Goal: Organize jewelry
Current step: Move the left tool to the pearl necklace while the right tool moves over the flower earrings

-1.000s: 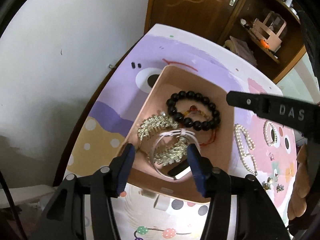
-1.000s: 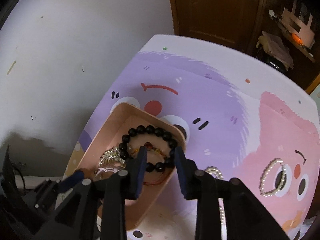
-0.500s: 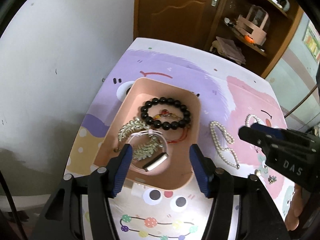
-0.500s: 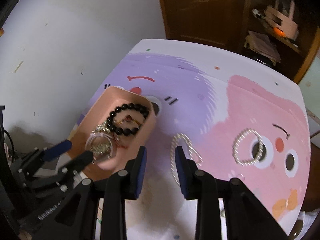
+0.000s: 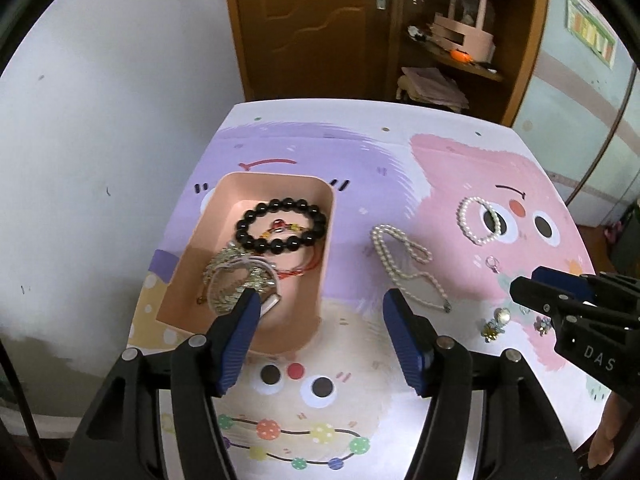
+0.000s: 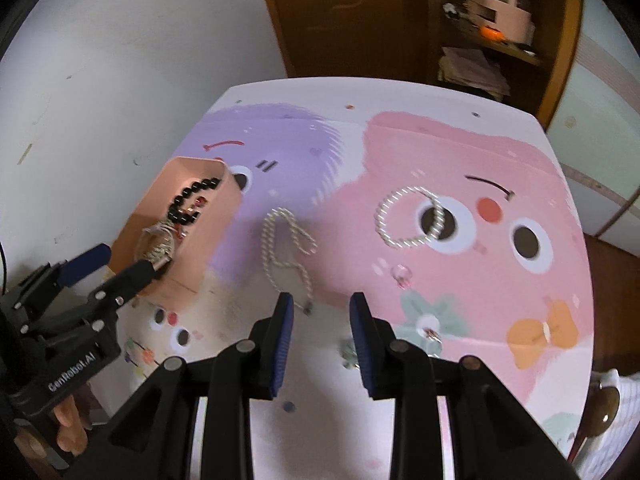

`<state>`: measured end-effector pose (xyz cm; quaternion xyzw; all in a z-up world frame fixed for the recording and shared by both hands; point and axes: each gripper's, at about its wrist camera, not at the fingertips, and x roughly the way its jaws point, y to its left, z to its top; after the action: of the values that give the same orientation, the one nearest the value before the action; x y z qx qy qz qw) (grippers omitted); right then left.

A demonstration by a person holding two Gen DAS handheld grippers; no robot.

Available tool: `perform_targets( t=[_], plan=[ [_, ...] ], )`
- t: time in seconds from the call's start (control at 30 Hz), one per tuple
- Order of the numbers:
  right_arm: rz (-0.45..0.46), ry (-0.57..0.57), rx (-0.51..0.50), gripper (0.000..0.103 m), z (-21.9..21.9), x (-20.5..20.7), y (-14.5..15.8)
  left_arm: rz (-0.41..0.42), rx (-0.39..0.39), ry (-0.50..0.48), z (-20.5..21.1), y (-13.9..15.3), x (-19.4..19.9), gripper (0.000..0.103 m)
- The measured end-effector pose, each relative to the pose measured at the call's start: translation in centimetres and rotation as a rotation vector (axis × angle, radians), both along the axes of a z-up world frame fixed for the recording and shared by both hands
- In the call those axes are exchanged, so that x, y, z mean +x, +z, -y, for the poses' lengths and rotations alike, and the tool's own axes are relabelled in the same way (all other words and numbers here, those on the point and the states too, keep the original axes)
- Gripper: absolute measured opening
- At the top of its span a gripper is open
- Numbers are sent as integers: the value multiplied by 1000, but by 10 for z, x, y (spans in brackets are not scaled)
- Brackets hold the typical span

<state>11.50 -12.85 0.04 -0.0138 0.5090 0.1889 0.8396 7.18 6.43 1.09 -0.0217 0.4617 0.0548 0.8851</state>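
Note:
A pink tray [image 5: 188, 252] [image 6: 220, 216] sits on the cartoon mat and holds a black bead bracelet [image 5: 280, 226], a red cord bracelet, a gold chain bracelet [image 5: 234, 280] and a white bangle. A long pearl necklace [image 5: 404, 262] [image 6: 286, 246] and a pearl bracelet [image 5: 478, 220] [image 6: 408, 222] lie on the mat. My left gripper [image 5: 316, 312] is open and empty, hovering over the tray's near right corner. My right gripper [image 6: 320, 312] is open and empty, just short of the necklace's near end; it also shows in the left wrist view [image 5: 560, 296].
Small rings and earrings [image 5: 496, 322] lie on the pink part of the mat, near the right gripper. A clear ring [image 6: 402, 274] lies past the right fingertips. The table ends at a white wall on the left, with a wooden door and shelves behind.
Both grippers have pulled back from the tray and swung right. The left one has risen off the tray's jewelry; the right one now faces the pearl necklace instead of the tray.

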Motion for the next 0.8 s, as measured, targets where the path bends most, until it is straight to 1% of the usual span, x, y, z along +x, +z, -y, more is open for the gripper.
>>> perform_targets(
  t=[0.23,0.47,0.63,0.8],
  plan=[
    [-1,-37,-39,29,24,-11,-15,-18,4,-25,15,-9,1,62],
    [-38,-43,-59,29,40,-15,-38,-48,-1,-48,24,-28,7,62],
    [-66,-18,-34,29,44,-13,-50,-68,-11,-57,33,-37,11,62],
    [-68,32,-14,29,37,-14,-54,-92,-32,-55,37,-44,17,62]
  ],
)
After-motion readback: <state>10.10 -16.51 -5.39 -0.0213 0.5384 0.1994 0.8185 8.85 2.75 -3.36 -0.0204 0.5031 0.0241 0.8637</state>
